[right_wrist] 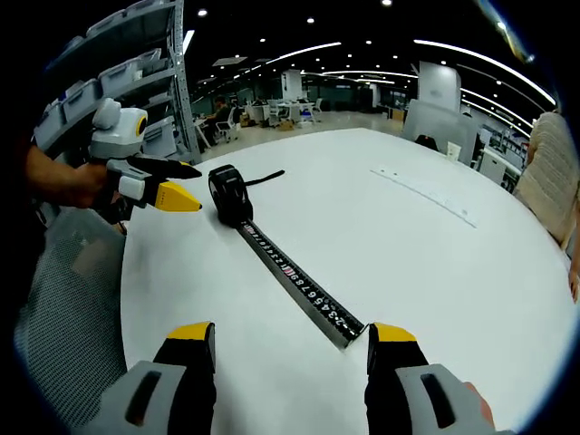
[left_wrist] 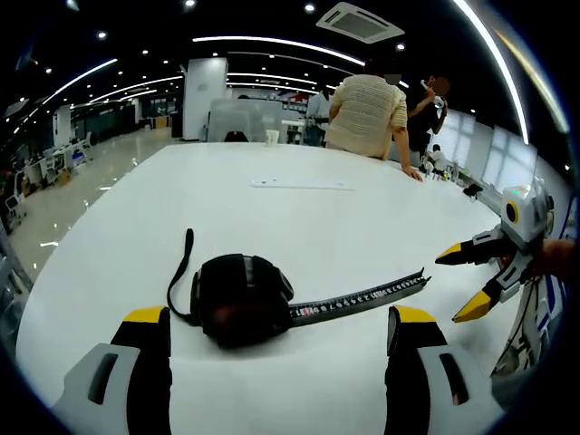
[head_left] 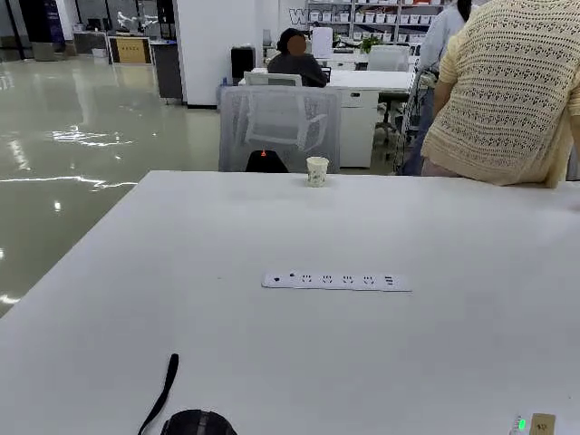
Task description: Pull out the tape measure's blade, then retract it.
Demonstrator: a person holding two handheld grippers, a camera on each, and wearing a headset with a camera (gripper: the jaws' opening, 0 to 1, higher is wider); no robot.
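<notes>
Counter (head_left: 272, 227): smooth white top, matt with a faint sheen. Tape measure (left_wrist: 240, 299): black case, plastic or rubber by its look, with a dull gloss on the curved face. Blade (right_wrist: 294, 281): dark strip with a pale printed scale and low sheen. Strap (head_left: 161, 394): black, matt. Left gripper (right_wrist: 192, 187) and right gripper (left_wrist: 449, 290): matt grey-white plastic shells, black jaws with yellow tips. Floor (head_left: 82, 145): polished, mirror-glossy. Power strip (head_left: 335, 282): smooth white plastic. Cup (head_left: 316, 170): paper. Chair (head_left: 279, 127): grey mesh back. Sweater (head_left: 507, 82): cream open knit.

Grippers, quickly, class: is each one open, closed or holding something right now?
Left gripper: open, empty, near the tape measure.
Right gripper: open, empty, by the pulled-out blade.
</notes>
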